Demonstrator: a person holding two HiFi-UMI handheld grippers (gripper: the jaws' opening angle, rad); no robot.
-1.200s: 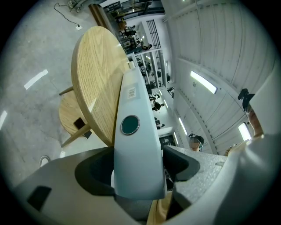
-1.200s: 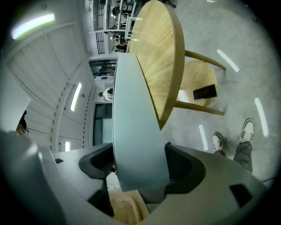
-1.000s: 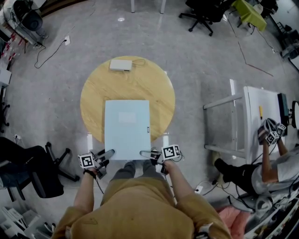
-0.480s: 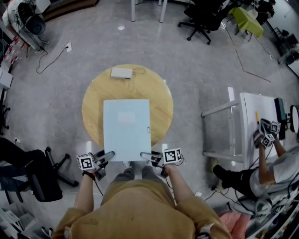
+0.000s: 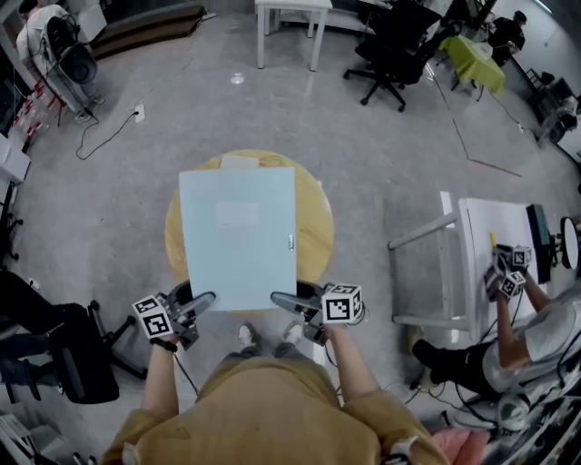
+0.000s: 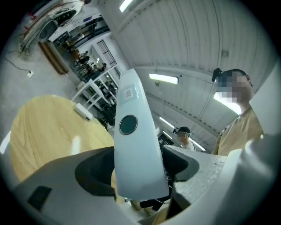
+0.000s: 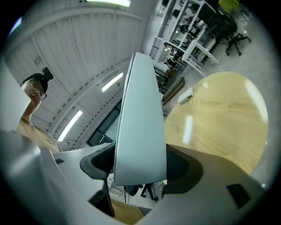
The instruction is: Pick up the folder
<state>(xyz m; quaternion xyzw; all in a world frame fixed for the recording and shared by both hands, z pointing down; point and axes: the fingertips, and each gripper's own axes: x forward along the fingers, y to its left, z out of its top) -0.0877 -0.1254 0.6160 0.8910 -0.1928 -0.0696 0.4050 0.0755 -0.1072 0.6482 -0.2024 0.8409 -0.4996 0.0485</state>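
A pale blue folder (image 5: 239,236) is held up in the air above the round wooden table (image 5: 313,227), tilted toward me. My left gripper (image 5: 198,303) is shut on its near left corner and my right gripper (image 5: 281,302) is shut on its near right corner. In the left gripper view the folder's spine (image 6: 136,145), with a dark round hole, stands between the jaws. The right gripper view shows the folder's edge (image 7: 140,132) clamped between the jaws, with the table (image 7: 219,118) below.
A small white box (image 5: 238,162) lies on the far side of the table, mostly hidden by the folder. Office chairs (image 5: 395,41) and a white table (image 5: 290,18) stand farther off. A white desk (image 5: 495,245) with another person (image 5: 517,336) is at the right.
The folder has risen off the table and tilted up toward me, held by both grippers. It now covers most of the white box.
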